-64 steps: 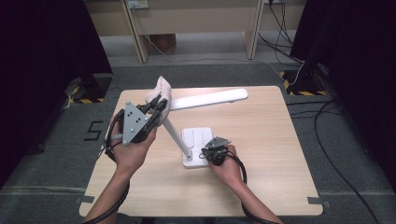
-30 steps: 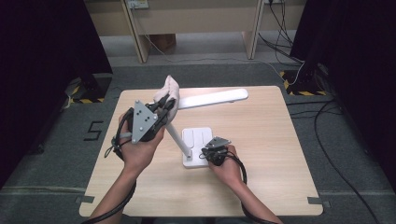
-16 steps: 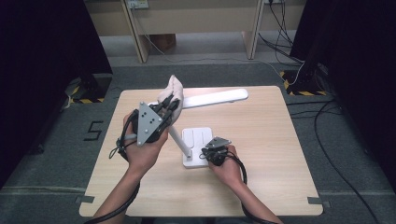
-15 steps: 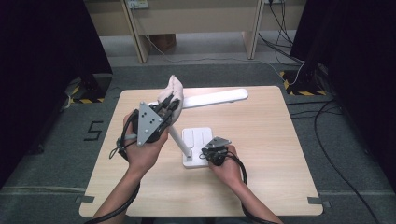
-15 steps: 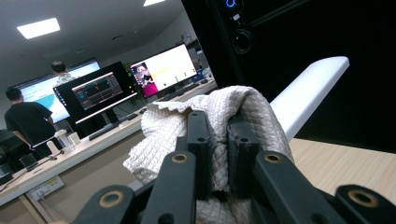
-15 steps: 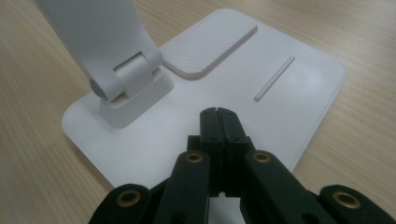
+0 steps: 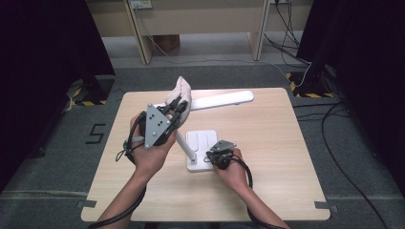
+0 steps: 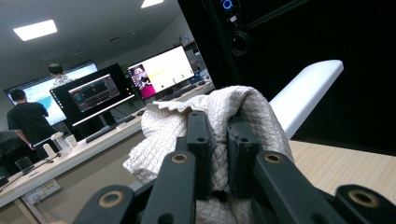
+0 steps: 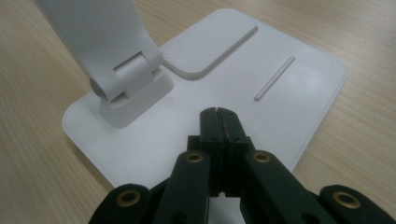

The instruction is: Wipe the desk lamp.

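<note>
We held the white cloth [image 8: 243, 112] clamped in our left gripper [image 8: 218, 135] against the lamp [image 7: 224, 98] arm, while our right gripper [image 9: 218, 122], closed and empty, pressed the lamp base [image 9: 299, 88] on the desk [image 7: 286, 157].

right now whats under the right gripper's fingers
The white desk lamp base lies under the shut right gripper, pressed against it. The base covers the wooden table beneath, so nothing under it can be seen.

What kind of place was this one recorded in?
Probably an office or lab with a recording station: a wooden table hemmed by black curtains, cables on the grey floor, and desks with lit monitors behind.
</note>
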### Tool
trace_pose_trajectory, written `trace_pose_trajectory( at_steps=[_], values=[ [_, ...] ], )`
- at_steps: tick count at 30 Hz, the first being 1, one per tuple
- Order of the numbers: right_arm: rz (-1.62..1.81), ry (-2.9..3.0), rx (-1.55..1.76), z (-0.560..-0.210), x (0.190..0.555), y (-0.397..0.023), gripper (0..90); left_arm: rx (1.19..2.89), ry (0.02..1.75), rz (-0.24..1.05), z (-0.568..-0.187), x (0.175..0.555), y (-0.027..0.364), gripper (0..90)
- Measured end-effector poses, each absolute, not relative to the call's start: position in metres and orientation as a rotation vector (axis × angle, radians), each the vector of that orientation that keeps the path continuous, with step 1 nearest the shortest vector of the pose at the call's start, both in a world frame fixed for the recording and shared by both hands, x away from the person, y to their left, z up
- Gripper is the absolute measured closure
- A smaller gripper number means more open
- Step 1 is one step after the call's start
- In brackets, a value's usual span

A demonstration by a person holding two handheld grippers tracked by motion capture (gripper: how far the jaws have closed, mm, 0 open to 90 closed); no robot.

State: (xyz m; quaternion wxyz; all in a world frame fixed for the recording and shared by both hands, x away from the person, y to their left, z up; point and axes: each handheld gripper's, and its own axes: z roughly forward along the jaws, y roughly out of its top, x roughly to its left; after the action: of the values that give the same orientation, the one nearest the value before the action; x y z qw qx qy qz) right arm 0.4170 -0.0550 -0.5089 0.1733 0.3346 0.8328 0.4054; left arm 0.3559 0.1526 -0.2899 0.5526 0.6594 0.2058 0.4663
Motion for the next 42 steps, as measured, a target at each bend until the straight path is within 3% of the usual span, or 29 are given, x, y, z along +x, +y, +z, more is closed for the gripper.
trace_pose_trajectory(
  at_steps=[42],
  values=[
    [1.155,2.356,0.96,-0.509,0.416,-0.055,90.0,1.568,0.457,1.077,-0.289,0.363,0.128,81.9]
  ],
)
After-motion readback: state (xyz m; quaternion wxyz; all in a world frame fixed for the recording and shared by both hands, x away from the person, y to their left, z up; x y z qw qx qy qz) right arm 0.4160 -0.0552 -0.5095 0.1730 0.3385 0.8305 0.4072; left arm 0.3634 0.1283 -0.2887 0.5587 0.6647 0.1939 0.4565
